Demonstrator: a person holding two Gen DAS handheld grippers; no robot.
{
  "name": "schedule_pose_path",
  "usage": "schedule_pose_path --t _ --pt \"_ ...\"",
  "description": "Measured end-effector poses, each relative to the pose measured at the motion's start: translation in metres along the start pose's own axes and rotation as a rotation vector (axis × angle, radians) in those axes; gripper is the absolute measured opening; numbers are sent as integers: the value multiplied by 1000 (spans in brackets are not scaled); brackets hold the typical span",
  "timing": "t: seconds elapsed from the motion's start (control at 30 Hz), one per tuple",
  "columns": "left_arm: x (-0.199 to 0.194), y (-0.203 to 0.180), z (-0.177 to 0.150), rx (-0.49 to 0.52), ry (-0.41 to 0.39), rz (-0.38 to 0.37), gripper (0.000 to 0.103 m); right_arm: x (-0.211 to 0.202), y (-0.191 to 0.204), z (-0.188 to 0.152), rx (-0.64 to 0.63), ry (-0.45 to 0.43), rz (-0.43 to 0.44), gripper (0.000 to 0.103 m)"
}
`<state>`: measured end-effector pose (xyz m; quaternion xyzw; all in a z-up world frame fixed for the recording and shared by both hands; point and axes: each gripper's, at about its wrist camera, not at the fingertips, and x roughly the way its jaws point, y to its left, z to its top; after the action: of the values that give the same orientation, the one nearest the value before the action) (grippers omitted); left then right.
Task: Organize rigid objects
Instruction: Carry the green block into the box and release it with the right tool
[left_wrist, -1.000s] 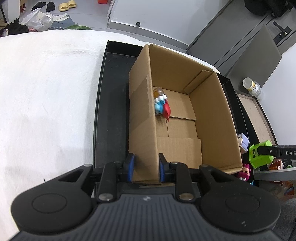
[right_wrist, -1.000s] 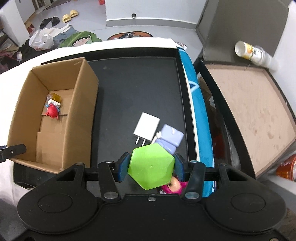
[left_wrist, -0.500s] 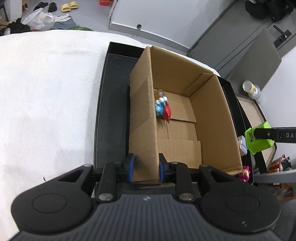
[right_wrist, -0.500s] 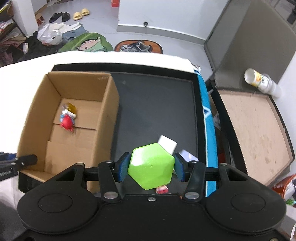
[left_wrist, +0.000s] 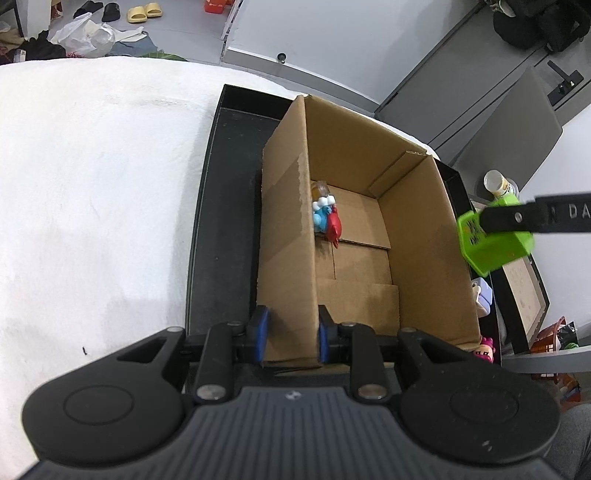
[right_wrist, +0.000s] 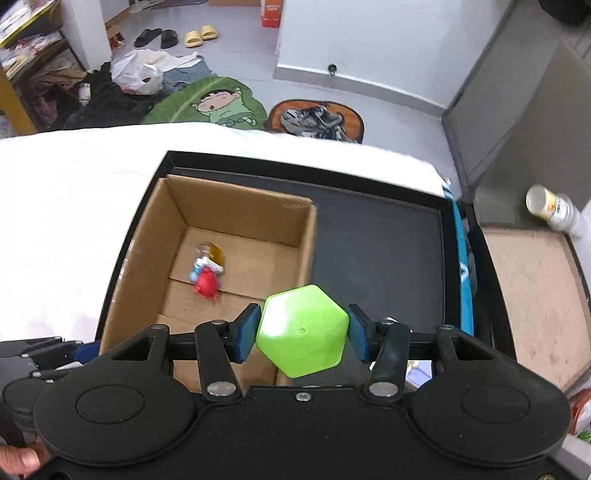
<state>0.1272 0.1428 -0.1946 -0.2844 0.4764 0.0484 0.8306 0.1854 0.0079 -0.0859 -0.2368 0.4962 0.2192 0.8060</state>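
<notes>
An open cardboard box (left_wrist: 417, 236) (right_wrist: 236, 206) stands on a black tray (left_wrist: 221, 206) (right_wrist: 376, 243). My left gripper (left_wrist: 290, 338) is shut on the box's near left wall. Inside the box lie a red crab toy (left_wrist: 334, 229) (right_wrist: 207, 283), a blue and white figure (left_wrist: 320, 214) and a small amber item (right_wrist: 214, 253). My right gripper (right_wrist: 302, 332) is shut on a green hexagonal block (right_wrist: 302, 330) (left_wrist: 493, 243), held in the air over the box's right wall.
A lilac toy (left_wrist: 482, 297) and a pink figure (left_wrist: 485, 349) lie on the tray right of the box. A brown board (right_wrist: 535, 302) and a tipped can (right_wrist: 550, 210) sit further right. White cloth (left_wrist: 92, 192) covers the surface left of the tray.
My right gripper carried the green block up and left from the tray's toy pile toward the box. The left gripper kept its hold on the box wall.
</notes>
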Motion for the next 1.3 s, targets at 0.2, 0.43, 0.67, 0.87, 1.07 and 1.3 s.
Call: schedule_pose_path --t 0.2,0.43,0.67,0.87,1.07,1.3 --pt "0 2 0 -10 -1 -9 26 9 16 8 -45 5 -20 50" --pt "-1 2 0 -2 -1 -17 26 23 31 11 -85 -10 -54 50" --pt "-1 3 -1 -9 2 -18 26 31 45 19 -118 -24 -69 50" --pt "0 4 0 -13 5 -23 26 46 52 24 -155 -27 -87 50" --pt "0 7 1 -28 8 -30 26 54 54 25 -154 -65 -63 50" --pt "0 8 0 -32 9 -32 26 45 54 20 -160 -147 -35 50"
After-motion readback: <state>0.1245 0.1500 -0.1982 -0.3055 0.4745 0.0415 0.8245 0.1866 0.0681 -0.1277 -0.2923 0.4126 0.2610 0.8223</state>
